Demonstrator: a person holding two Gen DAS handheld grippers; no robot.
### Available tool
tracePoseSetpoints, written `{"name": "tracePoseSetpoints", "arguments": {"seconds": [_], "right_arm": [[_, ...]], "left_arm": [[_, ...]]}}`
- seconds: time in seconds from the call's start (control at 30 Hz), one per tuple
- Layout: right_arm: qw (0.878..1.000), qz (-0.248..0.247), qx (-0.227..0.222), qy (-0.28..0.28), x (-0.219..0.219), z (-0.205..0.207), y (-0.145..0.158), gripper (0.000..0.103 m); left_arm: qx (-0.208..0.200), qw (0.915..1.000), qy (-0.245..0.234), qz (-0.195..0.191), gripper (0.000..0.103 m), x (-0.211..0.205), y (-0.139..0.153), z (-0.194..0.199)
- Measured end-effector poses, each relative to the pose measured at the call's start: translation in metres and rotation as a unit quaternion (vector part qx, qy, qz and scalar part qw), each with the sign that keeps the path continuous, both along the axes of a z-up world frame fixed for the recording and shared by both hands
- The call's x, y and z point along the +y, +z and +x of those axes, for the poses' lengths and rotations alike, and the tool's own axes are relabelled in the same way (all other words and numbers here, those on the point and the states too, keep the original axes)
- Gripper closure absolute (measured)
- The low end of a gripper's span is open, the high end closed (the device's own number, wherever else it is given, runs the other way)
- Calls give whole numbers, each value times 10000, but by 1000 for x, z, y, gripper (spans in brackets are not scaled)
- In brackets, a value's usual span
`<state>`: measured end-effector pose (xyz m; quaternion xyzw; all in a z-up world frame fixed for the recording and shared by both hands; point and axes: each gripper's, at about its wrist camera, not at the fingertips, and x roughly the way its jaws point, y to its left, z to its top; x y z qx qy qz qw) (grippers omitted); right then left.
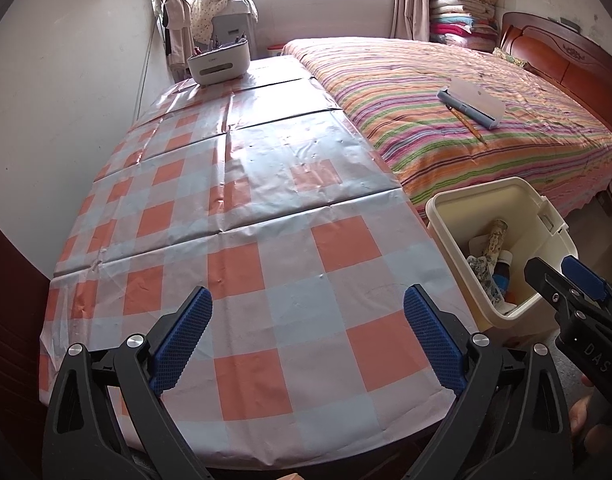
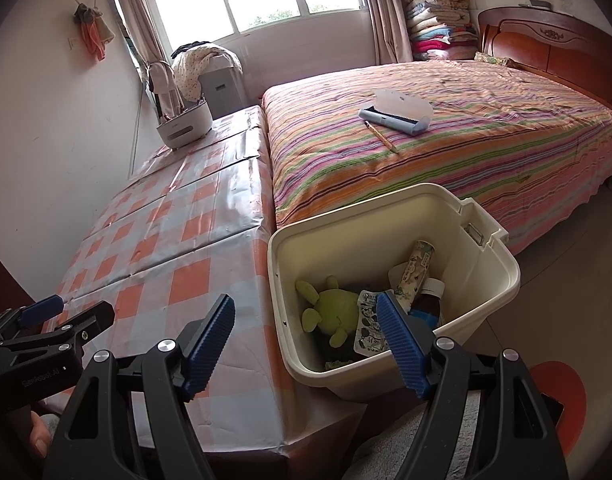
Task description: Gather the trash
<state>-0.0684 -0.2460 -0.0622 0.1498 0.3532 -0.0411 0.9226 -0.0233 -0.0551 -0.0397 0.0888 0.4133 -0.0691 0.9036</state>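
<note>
A cream plastic bin (image 2: 386, 200) stands on the floor against the table's right edge. Inside lie a green plush toy (image 2: 334, 312), a printed pouch (image 2: 368, 324), a patterned tube (image 2: 416, 268) and a dark bottle (image 2: 432, 296). My right gripper (image 2: 306, 344) hangs open over the bin's near-left rim, with nothing between its blue pads. Over the near end of the checked table (image 1: 265, 184), my left gripper (image 1: 308, 340) stands wide open and holds nothing. The left wrist view shows the bin (image 1: 446, 208) at the right, with the right gripper (image 1: 558, 270) beside it.
A bed with a striped cover (image 2: 466, 152) runs along the table's right side; a blue-and-white brush (image 2: 394, 118) and a pencil (image 2: 382, 136) lie on it. A white caddy (image 1: 217, 64) sits at the table's far end. A wall closes the left side.
</note>
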Motion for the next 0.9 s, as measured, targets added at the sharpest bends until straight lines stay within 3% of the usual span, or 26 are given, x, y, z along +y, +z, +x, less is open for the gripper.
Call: {"name": "tracePoseSetpoints", "arguments": {"seconds": [0.9], "right_arm": [[10000,15,11,-20,-8,-6,-3,31]], "left_arm": [[117,9992,-389,9,7,-18,-4,-5]]}}
